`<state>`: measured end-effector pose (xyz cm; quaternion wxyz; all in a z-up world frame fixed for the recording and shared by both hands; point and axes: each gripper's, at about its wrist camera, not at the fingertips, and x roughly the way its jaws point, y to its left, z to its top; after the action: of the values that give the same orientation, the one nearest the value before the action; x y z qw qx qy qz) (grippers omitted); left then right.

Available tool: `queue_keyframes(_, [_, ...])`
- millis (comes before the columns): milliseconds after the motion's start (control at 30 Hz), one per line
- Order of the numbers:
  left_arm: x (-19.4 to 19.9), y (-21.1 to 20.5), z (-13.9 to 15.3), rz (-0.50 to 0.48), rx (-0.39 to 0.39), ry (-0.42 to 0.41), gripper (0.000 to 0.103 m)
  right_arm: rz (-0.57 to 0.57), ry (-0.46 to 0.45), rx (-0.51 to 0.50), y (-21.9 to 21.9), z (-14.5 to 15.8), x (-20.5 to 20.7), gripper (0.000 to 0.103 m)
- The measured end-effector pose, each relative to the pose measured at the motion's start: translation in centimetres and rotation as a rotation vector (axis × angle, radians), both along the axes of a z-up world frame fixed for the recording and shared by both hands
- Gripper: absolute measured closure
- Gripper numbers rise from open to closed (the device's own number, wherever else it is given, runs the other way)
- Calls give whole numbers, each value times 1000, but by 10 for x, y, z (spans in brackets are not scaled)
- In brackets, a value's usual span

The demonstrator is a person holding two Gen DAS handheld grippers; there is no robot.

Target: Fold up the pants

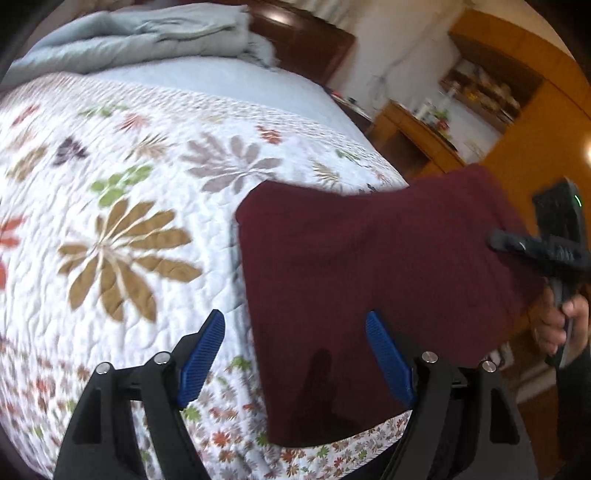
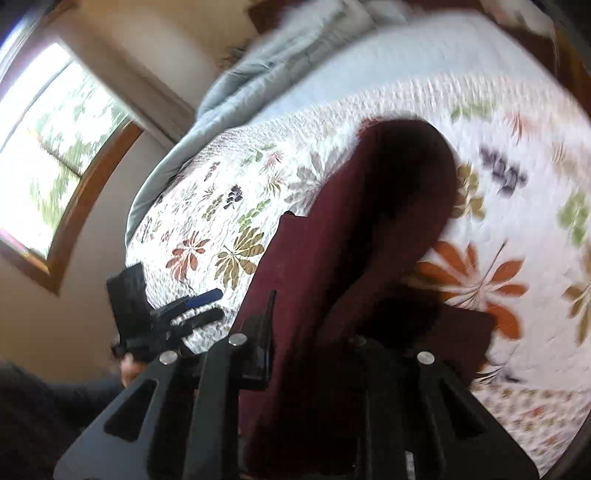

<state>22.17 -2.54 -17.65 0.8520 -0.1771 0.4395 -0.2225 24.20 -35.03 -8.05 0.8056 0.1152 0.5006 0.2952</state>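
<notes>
Dark maroon pants (image 1: 369, 258) lie on the right part of a floral quilt (image 1: 129, 221). Their right edge is lifted off the bed, pinched by my right gripper (image 1: 498, 242), which a hand holds at the frame's right side. My left gripper (image 1: 295, 354) hovers open over the pants' near left edge; its blue pads touch nothing. In the right wrist view the pants (image 2: 369, 221) drape up over my right gripper (image 2: 312, 332) and hide its fingertips. My left gripper (image 2: 212, 306) shows at the left above the quilt (image 2: 517, 206), its jaws apart.
A folded grey blanket (image 1: 147, 33) lies at the head of the bed, against a dark wooden headboard (image 1: 306, 40). Wooden shelves and a cabinet (image 1: 413, 136) stand beyond the bed's right edge. A window (image 2: 55, 147) is on the wall to the left.
</notes>
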Motion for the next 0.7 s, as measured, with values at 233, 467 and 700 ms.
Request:
queue_keyframes(233, [-3,-3,-14,-7,11,43,24,-258,204,50,-107,-125,-21,83])
queue_keyframes(467, [0,-21,19,-56,-18,-61,24,-221,162,133,-100,-108,-9,83])
queue_keyframes(700, [-17,-76,38,-246,-96,-146,24,-256,231,177,-108,-125,-11,83])
